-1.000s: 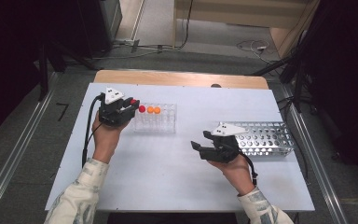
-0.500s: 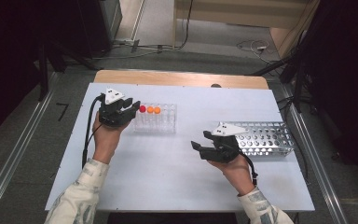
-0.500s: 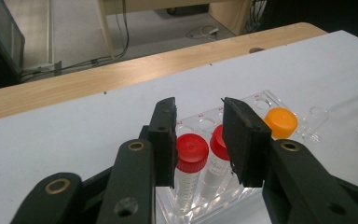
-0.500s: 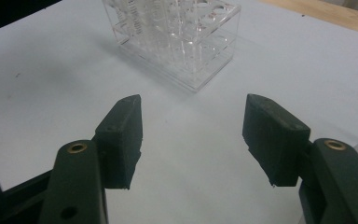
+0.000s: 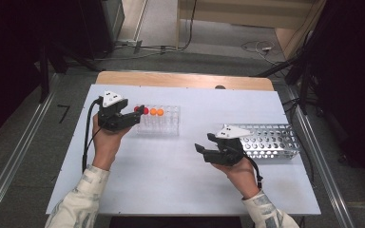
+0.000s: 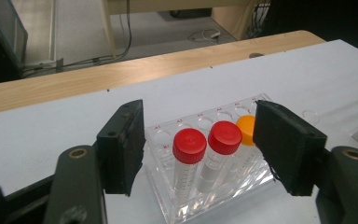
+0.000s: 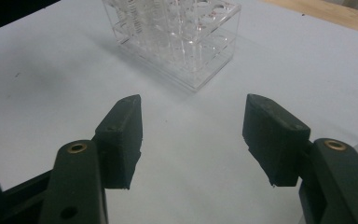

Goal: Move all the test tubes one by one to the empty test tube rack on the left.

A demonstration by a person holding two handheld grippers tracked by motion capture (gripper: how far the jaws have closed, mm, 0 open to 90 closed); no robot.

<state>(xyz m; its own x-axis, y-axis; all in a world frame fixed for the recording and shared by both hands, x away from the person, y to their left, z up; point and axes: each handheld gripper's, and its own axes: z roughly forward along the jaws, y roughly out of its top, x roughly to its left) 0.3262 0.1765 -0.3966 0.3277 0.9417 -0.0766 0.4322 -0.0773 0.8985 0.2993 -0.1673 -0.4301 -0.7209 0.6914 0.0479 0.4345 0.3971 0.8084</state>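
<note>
- At the left end of the clear tube rack point(image 5: 158, 120), on the white worktop point(image 5: 171, 180), the left gripper point(image 5: 135, 113) sits level with the capped tubes.
- Seen from the left gripper view, its jaws have just been opening and now stand apart — two red-capped tubes point(image 6: 189, 145) rise between them, and neither pad touches a cap.
- Behind those two, an orange-capped tube point(image 6: 245, 129) stands in the same rack, partly hidden by the jaw at the right of that view.
- From the high view, red and orange caps line the rack's far row.
- Nearer the person's right side, the right gripper point(image 5: 200, 148) points toward the rack but is well apart from it; its jaws gape wide with bare worktop between them.
- Just beside the right hand lies a perforated metal rack point(image 5: 271, 141) — its holes look unfilled.
</note>
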